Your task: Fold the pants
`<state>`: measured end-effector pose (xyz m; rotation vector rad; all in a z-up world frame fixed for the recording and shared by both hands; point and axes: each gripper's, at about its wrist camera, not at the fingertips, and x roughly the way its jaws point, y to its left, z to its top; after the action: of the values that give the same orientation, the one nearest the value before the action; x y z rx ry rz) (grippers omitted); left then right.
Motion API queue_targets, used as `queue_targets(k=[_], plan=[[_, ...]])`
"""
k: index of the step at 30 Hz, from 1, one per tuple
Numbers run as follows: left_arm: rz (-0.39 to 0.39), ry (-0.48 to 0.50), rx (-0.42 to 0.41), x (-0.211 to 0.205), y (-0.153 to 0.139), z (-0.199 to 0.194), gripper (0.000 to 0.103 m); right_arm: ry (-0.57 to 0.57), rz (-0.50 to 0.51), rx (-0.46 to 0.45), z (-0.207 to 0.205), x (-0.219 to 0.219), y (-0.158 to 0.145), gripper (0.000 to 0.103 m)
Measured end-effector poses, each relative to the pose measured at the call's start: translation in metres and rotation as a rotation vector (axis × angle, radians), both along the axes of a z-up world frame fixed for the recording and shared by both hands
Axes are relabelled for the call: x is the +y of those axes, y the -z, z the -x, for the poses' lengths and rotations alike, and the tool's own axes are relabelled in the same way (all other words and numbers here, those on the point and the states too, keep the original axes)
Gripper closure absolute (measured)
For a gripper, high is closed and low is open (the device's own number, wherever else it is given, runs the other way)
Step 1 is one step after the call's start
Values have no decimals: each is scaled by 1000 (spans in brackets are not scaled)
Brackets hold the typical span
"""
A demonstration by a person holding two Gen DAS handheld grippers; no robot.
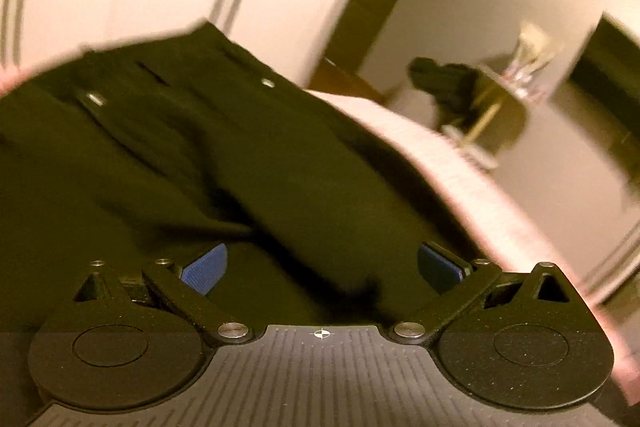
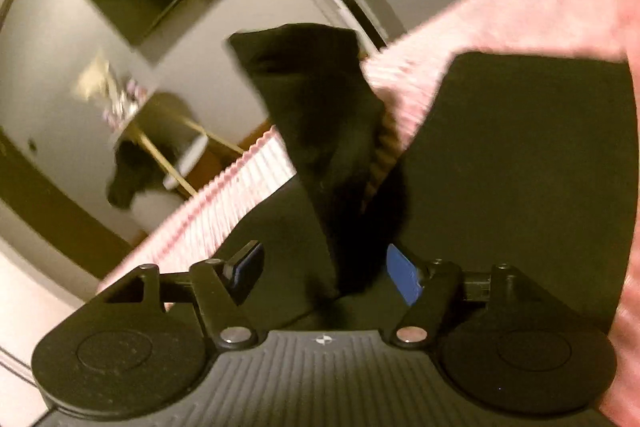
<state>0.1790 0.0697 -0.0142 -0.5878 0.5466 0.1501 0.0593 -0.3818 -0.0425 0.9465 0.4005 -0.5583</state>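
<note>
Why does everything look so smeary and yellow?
Left wrist view: motion blur smears the pants and the wall lines bend from the fisheye. Right wrist view: the blanket streaks with blur, and dim warm light tints both views yellow.

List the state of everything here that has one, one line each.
pants: spread rumpled on the pink bedspread, waist button undone
pant leg: lifted, not flat
left tongs: open, over the fabric
right tongs: open, astride the raised leg

The black pants (image 1: 208,163) lie spread and rumpled on the pink bed (image 1: 460,179), waistband buttons showing, reaching its edge; one part (image 2: 320,131) stands raised.
</note>
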Motion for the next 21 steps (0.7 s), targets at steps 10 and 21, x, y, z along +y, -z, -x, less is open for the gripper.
queue_targets(k=[10, 21], plan=[[105, 182, 48, -16, -29, -134, 0, 2, 172, 45, -30, -12, -3, 78], [204, 288, 329, -45, 25, -226, 95, 3, 37, -50, -19, -31, 11, 90]])
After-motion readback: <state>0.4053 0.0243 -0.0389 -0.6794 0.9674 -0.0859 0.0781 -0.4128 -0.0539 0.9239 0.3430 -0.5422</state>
